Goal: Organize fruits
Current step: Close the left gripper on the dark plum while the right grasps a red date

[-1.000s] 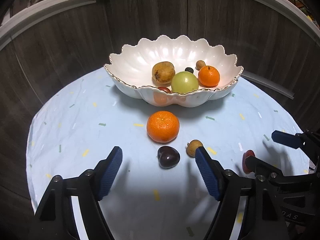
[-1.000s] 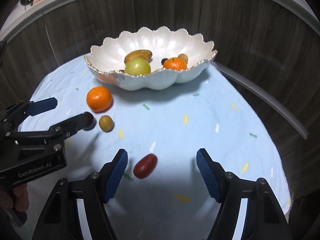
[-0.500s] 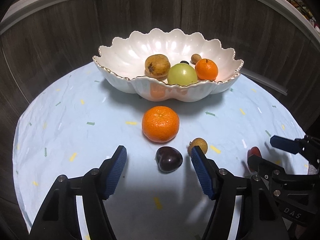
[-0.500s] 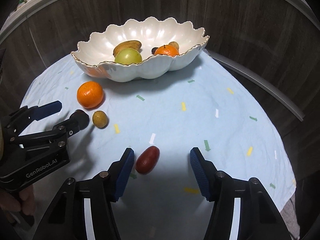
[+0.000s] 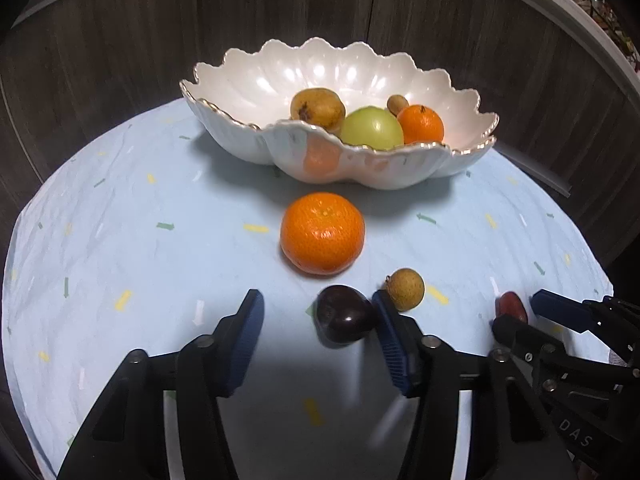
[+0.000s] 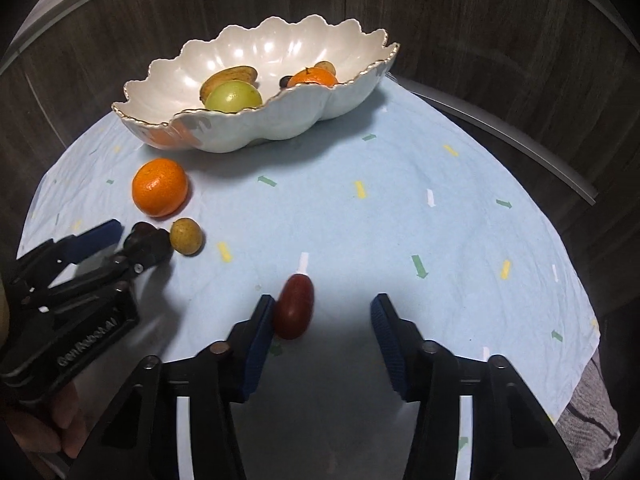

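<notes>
A round table (image 5: 120,240) covered in a pale blue cloth (image 6: 440,240) with small coloured flecks. Dark wood-grain panelling (image 5: 120,60) curves behind it, topped by a pale ledge (image 5: 580,20).

A: The bowl (image 5: 256,80) is pearly white with a gold rim; what's nearest it?
B: An orange mandarin (image 5: 322,233); farther from the bowl, a dark purple plum (image 5: 345,314) and a tan longan (image 5: 405,289), on a pale blue cloth (image 5: 120,240) flecked yellow, green, white.
</notes>
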`<control>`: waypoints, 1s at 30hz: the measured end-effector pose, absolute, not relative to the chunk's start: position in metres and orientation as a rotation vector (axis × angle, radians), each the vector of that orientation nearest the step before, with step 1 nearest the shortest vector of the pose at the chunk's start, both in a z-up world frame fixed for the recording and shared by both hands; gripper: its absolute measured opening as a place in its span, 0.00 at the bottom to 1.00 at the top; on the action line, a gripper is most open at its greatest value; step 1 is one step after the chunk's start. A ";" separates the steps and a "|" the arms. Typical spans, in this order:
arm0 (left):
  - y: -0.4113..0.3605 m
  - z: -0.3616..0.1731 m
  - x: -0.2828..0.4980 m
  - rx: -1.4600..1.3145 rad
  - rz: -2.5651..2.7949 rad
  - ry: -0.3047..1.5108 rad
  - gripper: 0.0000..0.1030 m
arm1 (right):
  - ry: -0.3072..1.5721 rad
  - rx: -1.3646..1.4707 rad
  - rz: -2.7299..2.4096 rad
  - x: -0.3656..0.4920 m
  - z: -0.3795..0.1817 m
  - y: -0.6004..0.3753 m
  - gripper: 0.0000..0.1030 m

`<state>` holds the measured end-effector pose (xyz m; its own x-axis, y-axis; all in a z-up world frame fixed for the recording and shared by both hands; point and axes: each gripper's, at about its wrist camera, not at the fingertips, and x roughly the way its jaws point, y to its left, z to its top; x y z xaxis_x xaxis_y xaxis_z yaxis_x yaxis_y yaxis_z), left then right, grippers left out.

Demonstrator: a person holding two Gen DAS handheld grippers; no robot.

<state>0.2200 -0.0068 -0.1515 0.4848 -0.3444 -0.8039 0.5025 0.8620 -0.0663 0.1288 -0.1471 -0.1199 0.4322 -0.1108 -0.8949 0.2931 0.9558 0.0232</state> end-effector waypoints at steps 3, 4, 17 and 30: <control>-0.008 -0.151 0.219 0.197 -0.515 0.926 0.44 | 1.092 0.186 -0.226 0.129 -0.119 -0.144 0.25; -0.007 -0.151 0.219 0.191 -0.521 0.928 0.40 | 1.091 0.190 -0.215 0.129 -0.119 -0.143 0.19; -0.007 -0.143 0.218 0.174 -0.480 0.949 0.27 | 1.090 0.215 -0.205 0.130 -0.116 -0.146 0.18; -0.001 -0.121 0.208 0.167 -0.421 0.950 0.27 | 1.075 0.248 -0.149 0.129 -0.105 -0.146 0.18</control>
<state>0.2078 -0.0011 -0.1214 0.5082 -0.2756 -0.8159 0.4200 0.9065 -0.0446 0.1293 -0.1460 -0.1045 0.4697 0.0002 -0.8828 0.2398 0.9624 0.1278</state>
